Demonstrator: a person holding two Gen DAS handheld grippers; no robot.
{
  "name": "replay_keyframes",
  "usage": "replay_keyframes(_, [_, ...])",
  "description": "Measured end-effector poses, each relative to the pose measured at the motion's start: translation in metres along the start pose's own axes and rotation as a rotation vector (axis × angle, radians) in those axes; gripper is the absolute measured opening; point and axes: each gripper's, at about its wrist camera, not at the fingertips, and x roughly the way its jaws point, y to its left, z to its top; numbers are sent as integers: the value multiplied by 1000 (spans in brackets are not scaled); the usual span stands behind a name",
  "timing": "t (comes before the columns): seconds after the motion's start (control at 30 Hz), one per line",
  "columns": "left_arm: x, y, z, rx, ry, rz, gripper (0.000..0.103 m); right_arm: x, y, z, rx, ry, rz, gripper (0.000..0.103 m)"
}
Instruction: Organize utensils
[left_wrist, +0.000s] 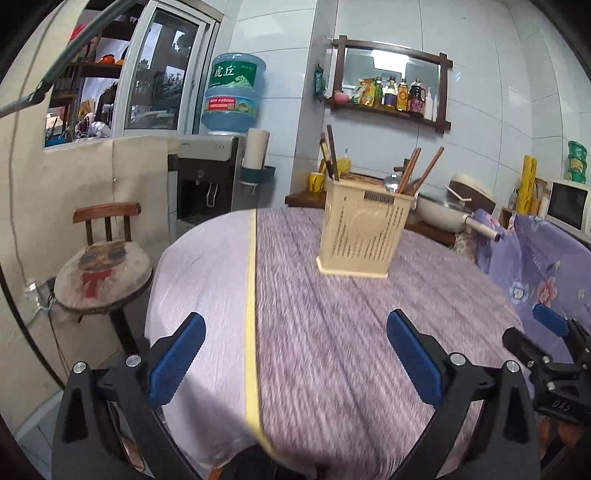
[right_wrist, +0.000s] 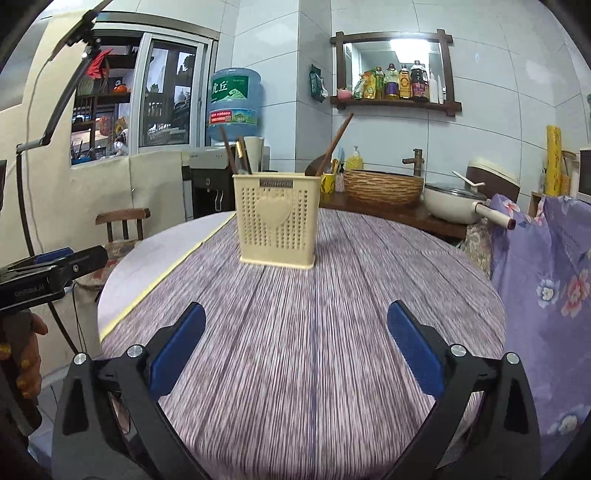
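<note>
A cream perforated utensil holder (left_wrist: 364, 230) with a heart on its front stands upright on the round table with a purple striped cloth (left_wrist: 332, 332). Brown chopsticks (left_wrist: 417, 171) and a metal spoon stick out of it. My left gripper (left_wrist: 295, 354) is open and empty, low over the near part of the table, well short of the holder. The holder also shows in the right wrist view (right_wrist: 277, 218), with chopsticks (right_wrist: 338, 142) leaning out. My right gripper (right_wrist: 295, 350) is open and empty over the near table. The right gripper also shows at the right edge of the left wrist view (left_wrist: 546, 343).
A wooden stool (left_wrist: 103, 273) stands left of the table. A chair draped in flowered purple cloth (right_wrist: 546, 280) is at the right. Behind are a water dispenser (left_wrist: 207, 177), a counter with a woven basket (right_wrist: 384, 186) and a pan (right_wrist: 454, 206).
</note>
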Motion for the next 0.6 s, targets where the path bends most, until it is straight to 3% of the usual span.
replay_keyframes(0.2, [-23,3,-18,-20,-11,-25,97,-43,3,-13,23,-56,46,97])
replay_keyframes(0.37, [-32,-11,-22,42,-35,-55,98,-72,13,-12,11,-131,44,97])
replay_keyframes(0.6, [-38,-13,-28,30,-44,-68,98,-82,17,-10,-6,-139,55,97])
